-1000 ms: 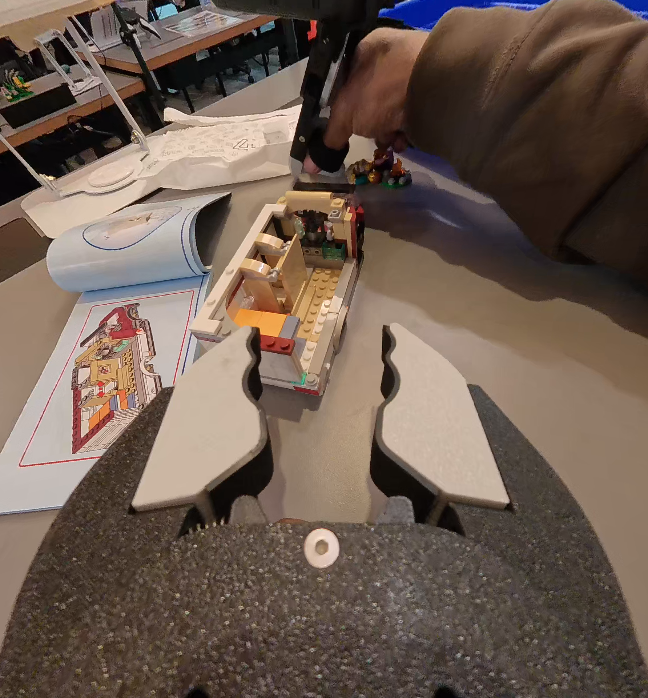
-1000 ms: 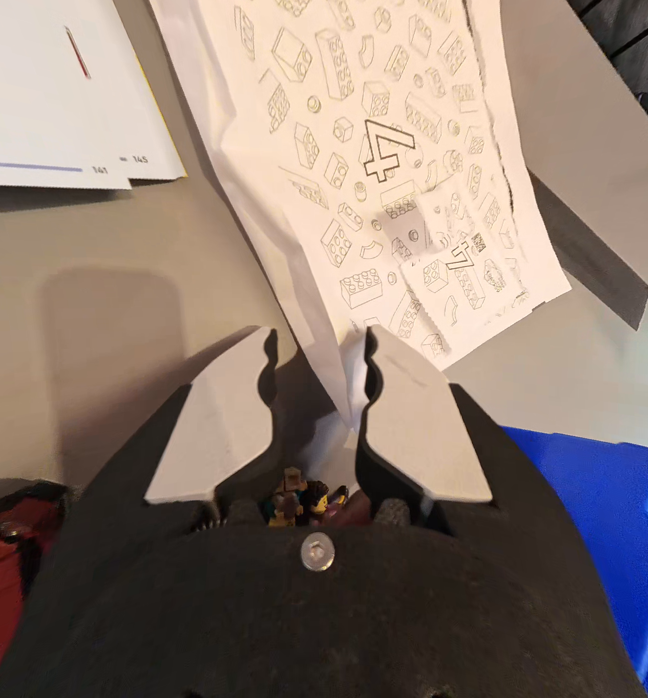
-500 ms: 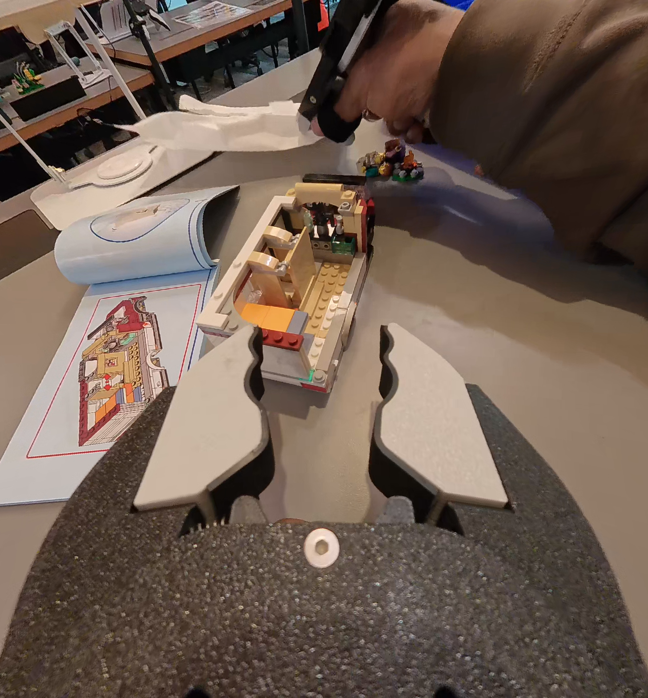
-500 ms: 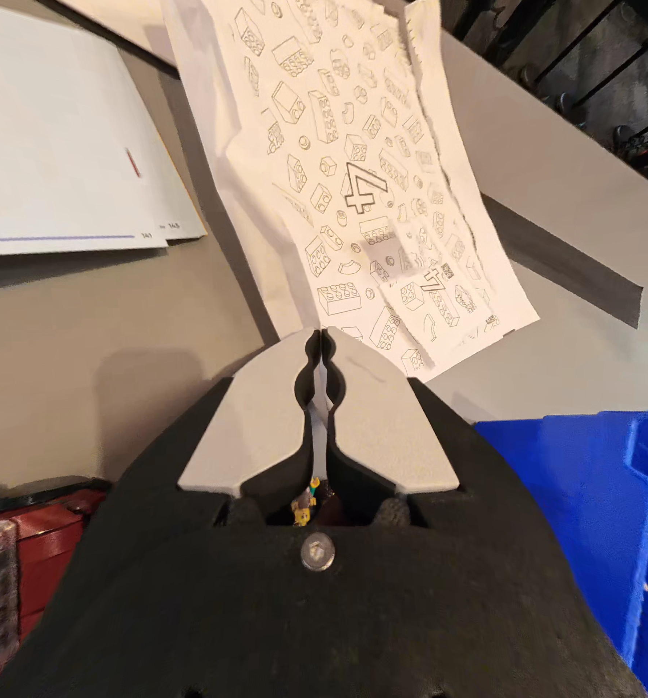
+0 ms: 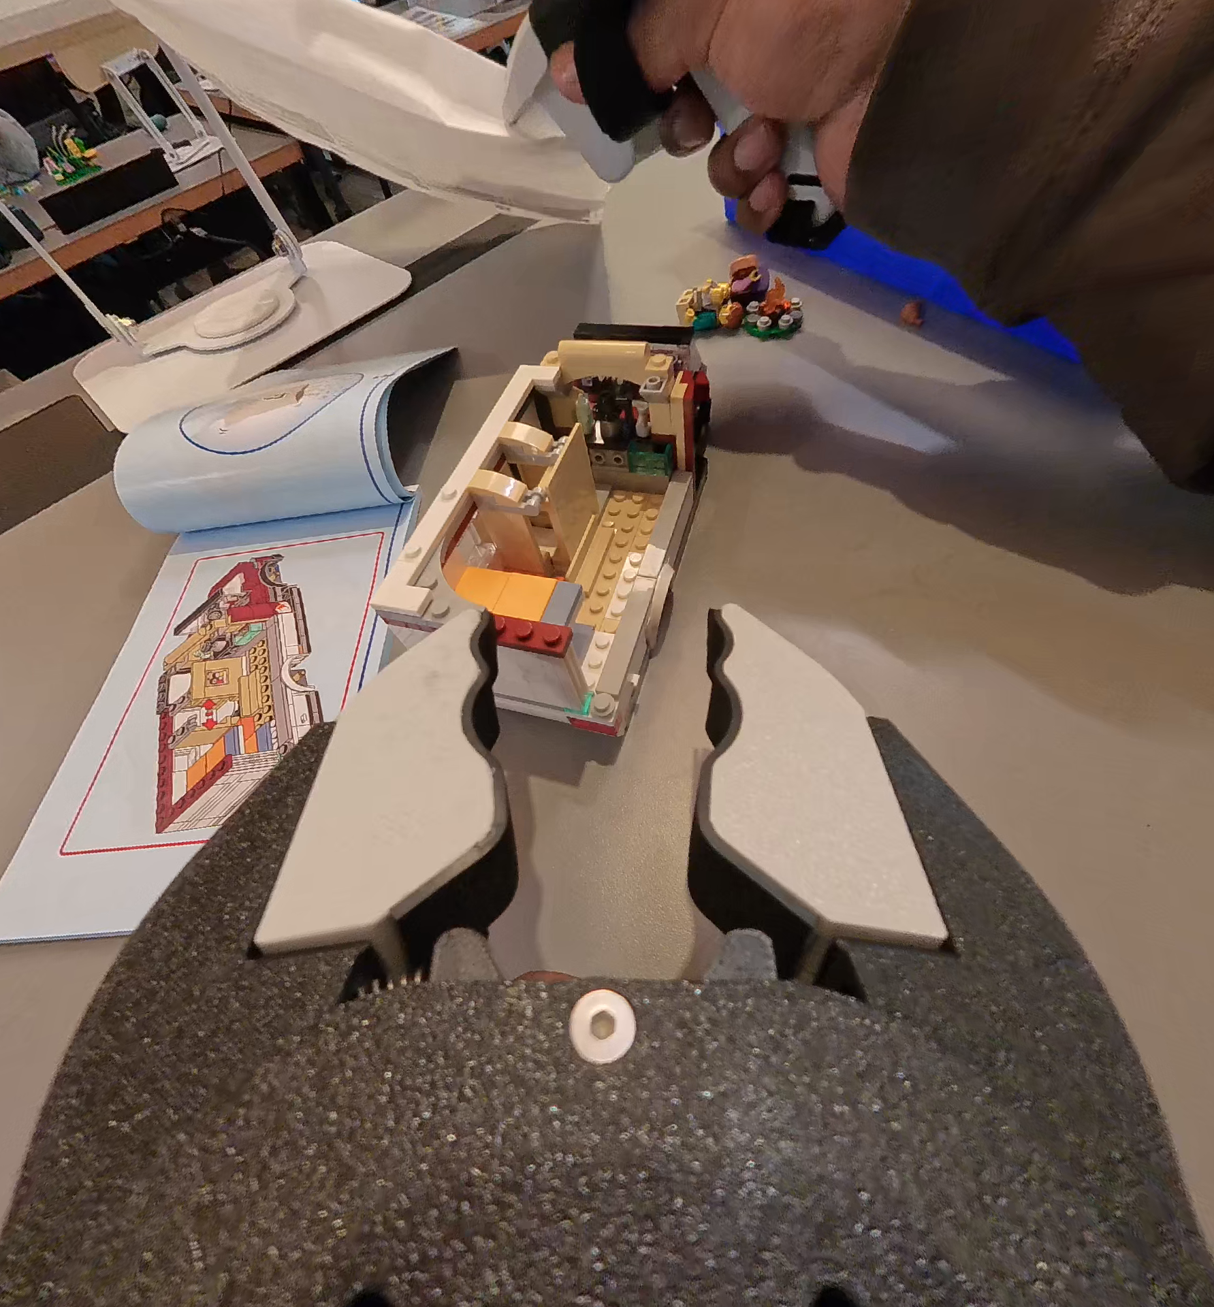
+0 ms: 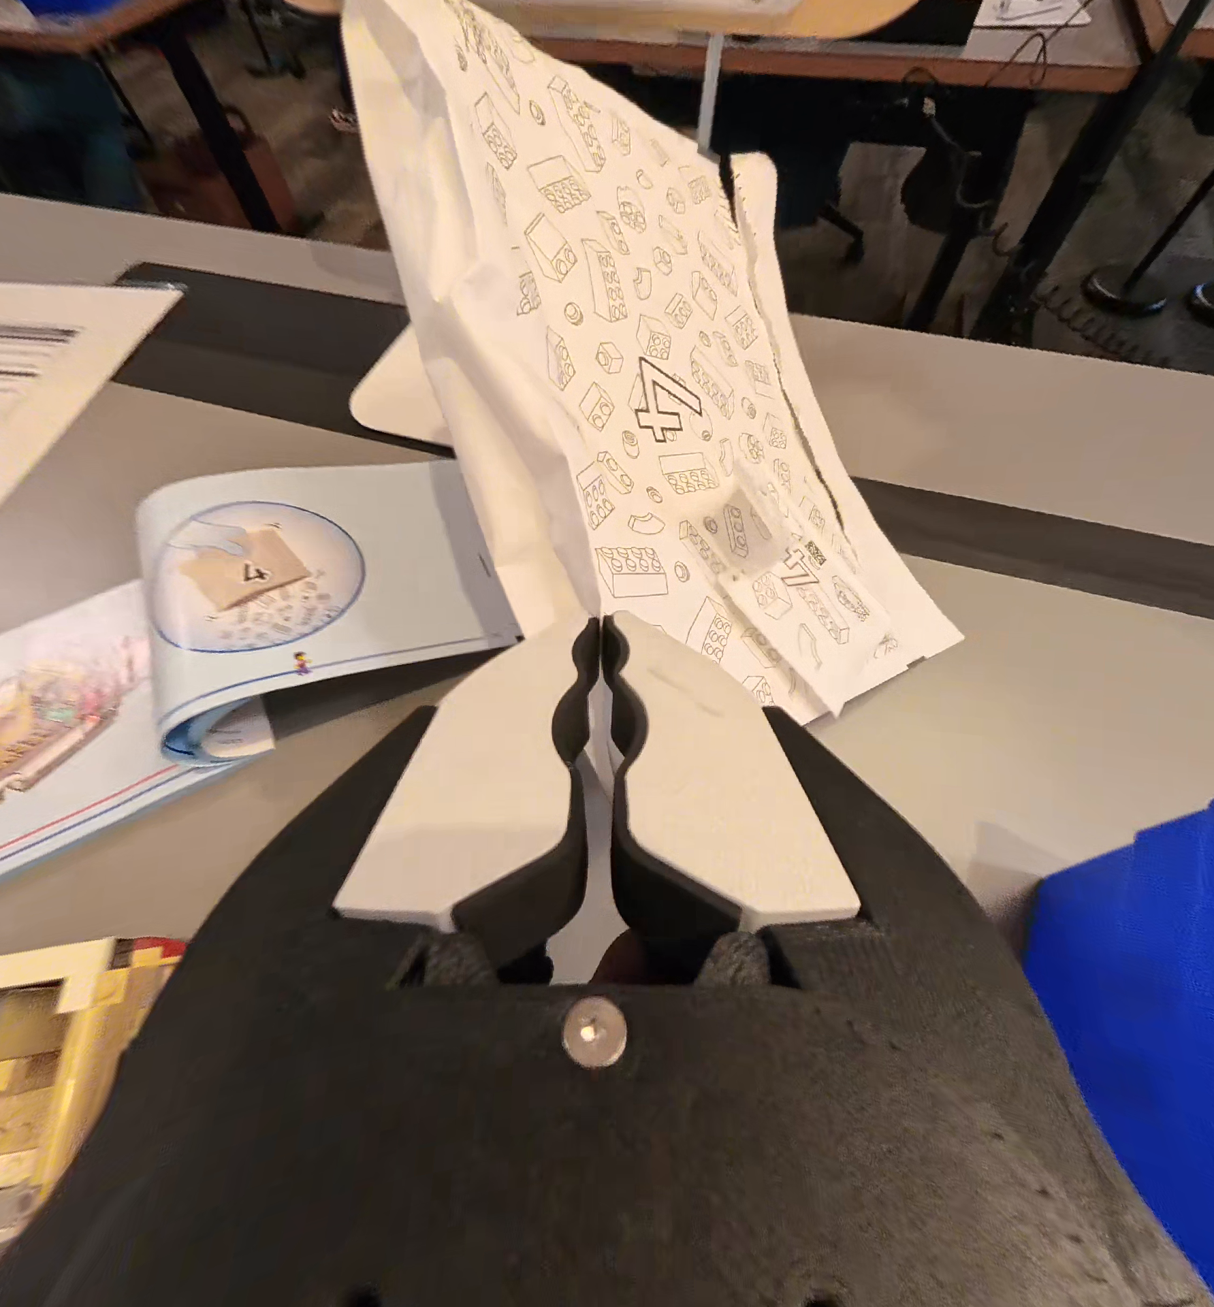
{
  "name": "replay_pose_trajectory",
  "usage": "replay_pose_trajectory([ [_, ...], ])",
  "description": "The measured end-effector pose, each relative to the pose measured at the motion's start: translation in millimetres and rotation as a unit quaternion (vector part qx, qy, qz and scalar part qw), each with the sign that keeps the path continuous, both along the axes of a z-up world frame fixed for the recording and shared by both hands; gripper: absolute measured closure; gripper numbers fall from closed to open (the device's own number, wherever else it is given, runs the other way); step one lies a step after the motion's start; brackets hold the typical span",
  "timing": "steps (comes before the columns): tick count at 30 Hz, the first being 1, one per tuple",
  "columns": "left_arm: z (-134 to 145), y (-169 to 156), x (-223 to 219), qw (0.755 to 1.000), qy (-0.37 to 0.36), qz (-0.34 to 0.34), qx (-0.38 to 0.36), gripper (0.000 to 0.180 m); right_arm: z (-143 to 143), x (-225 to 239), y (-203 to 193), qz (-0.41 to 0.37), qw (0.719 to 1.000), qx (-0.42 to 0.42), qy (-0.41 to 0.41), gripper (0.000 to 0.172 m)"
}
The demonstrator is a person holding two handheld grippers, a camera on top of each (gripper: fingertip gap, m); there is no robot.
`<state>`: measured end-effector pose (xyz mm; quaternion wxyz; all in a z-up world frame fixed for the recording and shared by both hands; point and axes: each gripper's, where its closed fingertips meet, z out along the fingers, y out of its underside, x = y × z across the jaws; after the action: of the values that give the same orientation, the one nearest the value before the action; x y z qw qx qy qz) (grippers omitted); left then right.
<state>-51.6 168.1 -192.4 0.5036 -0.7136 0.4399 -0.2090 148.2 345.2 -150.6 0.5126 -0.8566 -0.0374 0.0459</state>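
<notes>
Paper bag's (image 6: 632,368) top beyond the frame edge; brick model's (image 6: 31,1047) near corner blurred, cropped.

Brick model, booklet and loose pieces on a grey bench

A half-built brick vehicle (image 5: 554,537) in tan, white and dark red stands beside an open instruction booklet (image 5: 186,636) with its upper pages curled over. Behind the vehicle lies a small cluster of colourful pieces (image 5: 738,304). A white lamp base (image 5: 250,318) sits farther back; a blue bin (image 6: 1155,990) stands at the bench (image 5: 943,707) edge.
</notes>
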Motion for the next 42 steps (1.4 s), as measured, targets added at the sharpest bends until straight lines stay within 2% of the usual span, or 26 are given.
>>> replay_pose_trajectory([
  [9, 0.2, 1.4, 0.3, 1.000, -0.005, 0.005, 0.003, 0.124, 46.0, -36.0, -12.5, 0.055, 0.995, 0.078, 0.018, 0.172],
  [16, 7.5, 7.8, -5.5, 0.999, -0.025, 0.023, 0.013, 0.124, 75.4, -67.3, -37.7, 0.101, 0.985, 0.134, -0.030, 0.172],
  [21, 27.2, 8.1, -10.2, 0.995, -0.091, 0.020, 0.018, 0.124, 80.9, -81.3, -69.2, 0.127, 0.975, 0.163, -0.084, 0.172],
  [24, 44.8, 1.3, -12.2, 0.986, -0.164, -0.012, 0.000, 0.120, 79.0, -89.2, -97.3, 0.150, 0.964, 0.178, -0.128, 0.172],
  [28, 56.3, -22.7, -10.6, 0.960, -0.246, -0.103, -0.088, 0.093, 73.0, -103.5, -145.5, 0.190, 0.945, 0.202, -0.173, 0.172],
  [32, 79.3, -38.5, -21.7, 0.929, -0.318, -0.140, -0.125, 0.083, 62.4, -114.0, -195.2, 0.222, 0.910, 0.243, -0.252, 0.172],
  [36, 96.4, -43.9, -34.1, 0.899, -0.381, -0.135, -0.170, 0.080, 39.2, -125.4, -237.6, 0.251, 0.870, 0.275, -0.323, 0.172],
  [40, 92.6, -43.6, -38.7, 0.887, -0.404, -0.098, -0.203, 0.080, 12.2, -139.9, -272.4, 0.290, 0.836, 0.298, -0.359, 0.172],
  [42, 83.7, -40.0, -43.4, 0.882, -0.409, -0.065, -0.224, 0.098, -0.3, -142.7, -284.9, 0.303, 0.819, 0.307, -0.378, 0.172],
])
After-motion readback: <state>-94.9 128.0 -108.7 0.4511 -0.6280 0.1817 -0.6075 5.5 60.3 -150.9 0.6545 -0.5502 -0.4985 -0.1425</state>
